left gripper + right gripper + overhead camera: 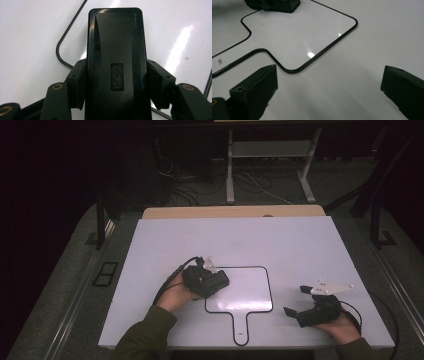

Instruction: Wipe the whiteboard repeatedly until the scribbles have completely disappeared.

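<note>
Worktop: a flat white board [280, 245] on a pale wooden table; I work from its near edge.
Whiteboard: a small white paddle-shaped whiteboard with a thin black rim and a short handle [245, 295] lies flat on the worktop between my two hands, handle pointing toward me.
Held object: a black rectangular plastic eraser block with rounded corners and a small embossed brand label on top [116, 62].
Object position: the eraser sits over the left part of the whiteboard, near its upper left corner, as the high view shows [216, 281]; in the left gripper view the board's black rim curves past on its left side. Whether its underside touches the board I cannot tell.
My left gripper [207, 281]: jaws clamped on the eraser, one black pad pressed against each long side, the block running lengthwise away from my hand.
My left hand [176, 296]: grips the tool from the left of the whiteboard, green sleeve behind it.
My right gripper [296, 301]: jaws standing wide apart with bare worktop between them; it rests low on the worktop to the right of the whiteboard, well apart from the eraser, pointing leftward.
Right gripper view: the whiteboard's rounded corner [294, 68] lies just ahead of my jaws.
</note>
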Demonstrator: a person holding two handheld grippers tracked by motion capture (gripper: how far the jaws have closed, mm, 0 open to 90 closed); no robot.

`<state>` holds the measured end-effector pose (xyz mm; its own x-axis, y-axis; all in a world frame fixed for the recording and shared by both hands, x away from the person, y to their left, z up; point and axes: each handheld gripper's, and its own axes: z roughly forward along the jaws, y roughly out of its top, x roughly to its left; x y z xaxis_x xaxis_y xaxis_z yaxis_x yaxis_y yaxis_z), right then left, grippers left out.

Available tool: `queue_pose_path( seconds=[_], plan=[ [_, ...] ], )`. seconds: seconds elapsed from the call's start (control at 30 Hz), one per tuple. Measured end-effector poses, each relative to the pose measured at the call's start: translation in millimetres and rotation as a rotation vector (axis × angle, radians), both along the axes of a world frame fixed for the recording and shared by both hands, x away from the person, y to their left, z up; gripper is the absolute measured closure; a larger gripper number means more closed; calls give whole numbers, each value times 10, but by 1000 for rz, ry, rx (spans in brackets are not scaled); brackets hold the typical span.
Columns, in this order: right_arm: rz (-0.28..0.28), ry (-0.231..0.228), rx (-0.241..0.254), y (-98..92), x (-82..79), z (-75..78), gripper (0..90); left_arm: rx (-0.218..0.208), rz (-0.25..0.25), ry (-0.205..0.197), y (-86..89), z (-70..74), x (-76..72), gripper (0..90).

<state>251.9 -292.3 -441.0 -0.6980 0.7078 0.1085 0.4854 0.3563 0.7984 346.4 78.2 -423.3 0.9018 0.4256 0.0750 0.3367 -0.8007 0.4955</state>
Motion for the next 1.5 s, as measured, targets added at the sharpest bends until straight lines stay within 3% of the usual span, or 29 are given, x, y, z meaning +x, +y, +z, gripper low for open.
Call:
queue_pose_path(
  seconds=[0.47,0.57,0.77,1.07,1.17,1.5],
  plan=[
    [0,1,-1,2,2,-4,0,-5,-116,36,-176,5,-345,393],
    [2,1,-4,3,4,-5,0,-3,-127,37,-223,5,-314,393],
    [1,2,-3,5,-1,-3,0,-5,-89,22,-287,-1,-105,393],
    [1,0,-2,-2,-2,0,0,-12,-169,56,-370,2,-329,393],
    [0,-5,-1,-6,-2,1,0,-11,-148,45,-342,0,-254,393],
    [-2,2,-3,-7,0,-2,0,-7,-45,31,-265,-2,261,393]
  ],
)
